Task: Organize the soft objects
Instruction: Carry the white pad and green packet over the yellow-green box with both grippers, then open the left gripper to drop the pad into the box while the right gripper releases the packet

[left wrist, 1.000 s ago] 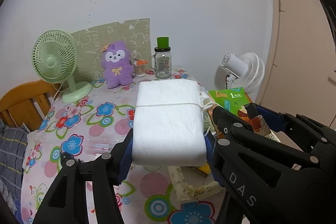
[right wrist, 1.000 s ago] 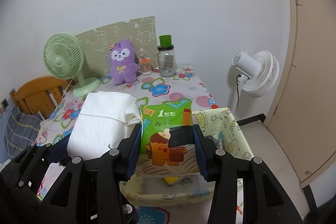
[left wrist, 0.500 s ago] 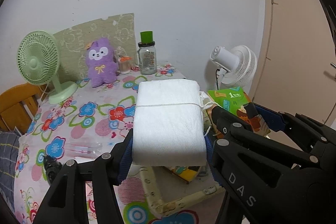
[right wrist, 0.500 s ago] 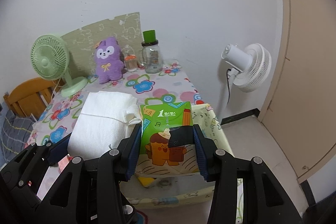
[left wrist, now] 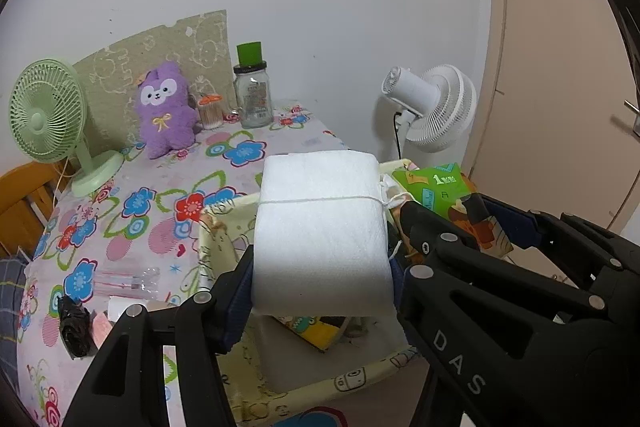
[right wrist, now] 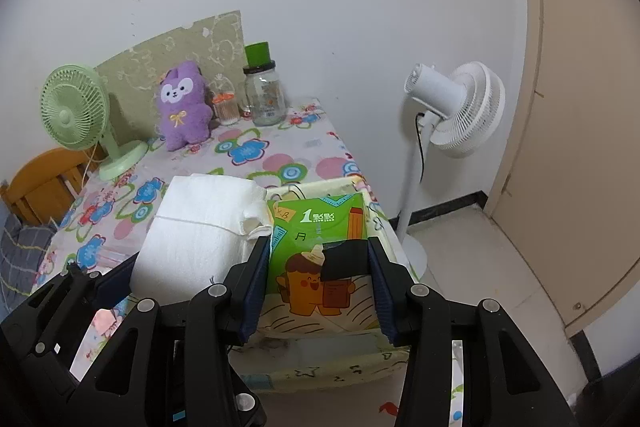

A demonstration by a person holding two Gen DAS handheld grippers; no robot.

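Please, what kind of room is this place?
Probably a room in a home: a table with a flowered cloth, a purple plush toy, a white standing fan and a door.

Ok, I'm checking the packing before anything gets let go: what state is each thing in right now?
Left gripper: shut on the white string-tied tissue bundle, held over the bin.
Right gripper: shut on the green cartoon-printed tissue pack.
Pale yellow patterned fabric bin: open-topped, some items already inside.
Green desk fan: upright; running or not, cannot tell.
Clear glass jar with green lid: upright, closed.
Purple plush toy: sitting upright.
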